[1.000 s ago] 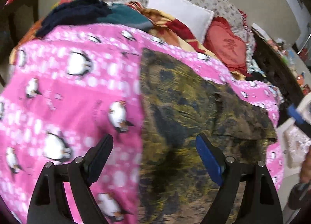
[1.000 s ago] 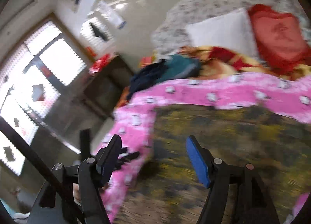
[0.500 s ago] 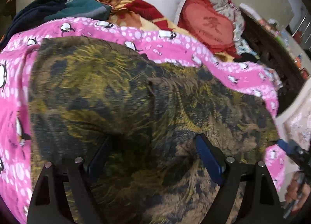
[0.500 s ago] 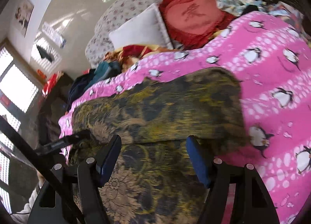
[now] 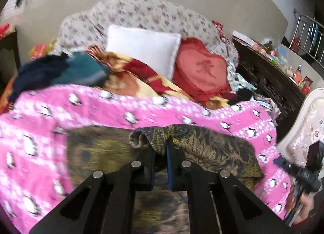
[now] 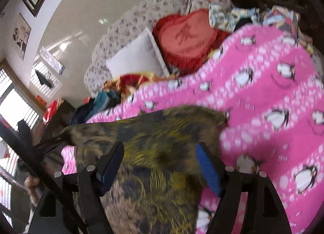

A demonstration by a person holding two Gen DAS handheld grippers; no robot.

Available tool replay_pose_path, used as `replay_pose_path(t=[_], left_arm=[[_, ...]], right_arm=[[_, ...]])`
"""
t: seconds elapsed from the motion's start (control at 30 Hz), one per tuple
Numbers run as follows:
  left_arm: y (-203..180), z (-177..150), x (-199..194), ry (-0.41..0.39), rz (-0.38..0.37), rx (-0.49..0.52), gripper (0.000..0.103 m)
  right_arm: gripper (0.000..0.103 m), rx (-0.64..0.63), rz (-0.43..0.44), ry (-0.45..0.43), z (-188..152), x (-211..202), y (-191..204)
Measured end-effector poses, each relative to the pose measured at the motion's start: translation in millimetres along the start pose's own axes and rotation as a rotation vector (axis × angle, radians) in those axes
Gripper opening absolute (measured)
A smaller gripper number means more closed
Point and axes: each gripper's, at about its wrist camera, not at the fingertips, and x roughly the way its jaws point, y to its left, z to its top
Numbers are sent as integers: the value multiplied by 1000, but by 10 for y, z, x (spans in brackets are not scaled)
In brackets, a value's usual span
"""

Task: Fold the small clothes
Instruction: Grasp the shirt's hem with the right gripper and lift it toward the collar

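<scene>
Left tongs (image 5: 161,152) are clamped tight on a bunched-up edge of the dark yellow-patterned garment (image 5: 212,148), lifting that bit off the pink penguin blanket (image 5: 40,132). Right tongs (image 6: 160,165) are spread wide with nothing between them, hovering just over the same garment (image 6: 154,132), which is draped across the blanket (image 6: 273,92) on the bed. Pretty blurry on that side. Behind the blanket there's a white pillow (image 5: 141,49), a red heart cushion (image 5: 202,69) right beside it, and a pile of dark blue and teal clothes (image 5: 60,69) off to the left.
</scene>
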Motion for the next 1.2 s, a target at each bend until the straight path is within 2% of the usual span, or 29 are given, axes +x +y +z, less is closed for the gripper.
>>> replay_pose_path(t=[0.07, 0.13, 0.27, 0.33, 0.43, 0.47, 0.5, 0.57, 0.6, 0.63, 0.7, 0.73, 0.8, 0.83, 0.87, 0.9, 0.93, 1.03, 1.07, 1.2], left_arm=[[292, -91, -28, 9, 72, 1, 9], [573, -246, 113, 71, 126, -17, 9], [902, -597, 508, 216, 132, -64, 9], [911, -679, 560, 215, 140, -56, 9], [876, -681, 539, 193, 152, -40, 10], [892, -682, 559, 197, 156, -47, 13], [885, -690, 591, 209, 163, -47, 13], [869, -727, 657, 230, 178, -30, 15], [851, -734, 650, 225, 180, -19, 15], [829, -731, 631, 224, 182, -8, 17], [817, -743, 590, 229, 192, 15, 26], [822, -751, 568, 232, 190, 22, 34], [858, -763, 502, 230, 179, 18, 40], [892, -759, 455, 223, 169, 6, 46], [927, -749, 410, 213, 167, -8, 58], [960, -732, 371, 198, 169, -21, 63], [994, -705, 330, 179, 169, -36, 68], [1010, -609, 278, 152, 153, -63, 68], [980, -582, 277, 146, 148, -62, 69], [794, -573, 391, 157, 172, -8, 74]], right_arm=[[79, -32, -28, -18, 63, 24, 39], [79, -64, -65, -11, 91, 129, 47], [76, -90, -151, 48, 87, 512, -10], [65, -118, -185, 77, 81, 670, -4], [60, -162, -212, 111, 105, 912, 53], [60, -181, -215, 118, 119, 995, 72], [59, -218, -259, 137, 138, 1146, 88], [49, -242, -386, 183, 146, 1412, 27], [39, -246, -428, 193, 151, 1535, -27], [27, -251, -453, 192, 154, 1591, -61], [16, -254, -482, 180, 172, 1592, -97], [16, -244, -478, 171, 182, 1549, -109], [16, -212, -450, 151, 204, 1408, -114], [21, -201, -421, 131, 208, 1298, -95], [31, -195, -394, 119, 210, 1219, -66], [61, -188, -357, 112, 212, 1128, -24], [75, -185, -306, 102, 206, 1027, 32], [74, -241, -218, 100, 140, 847, 269], [73, -278, -221, 98, 85, 812, 363], [57, -408, -235, 138, -315, 780, 611]])
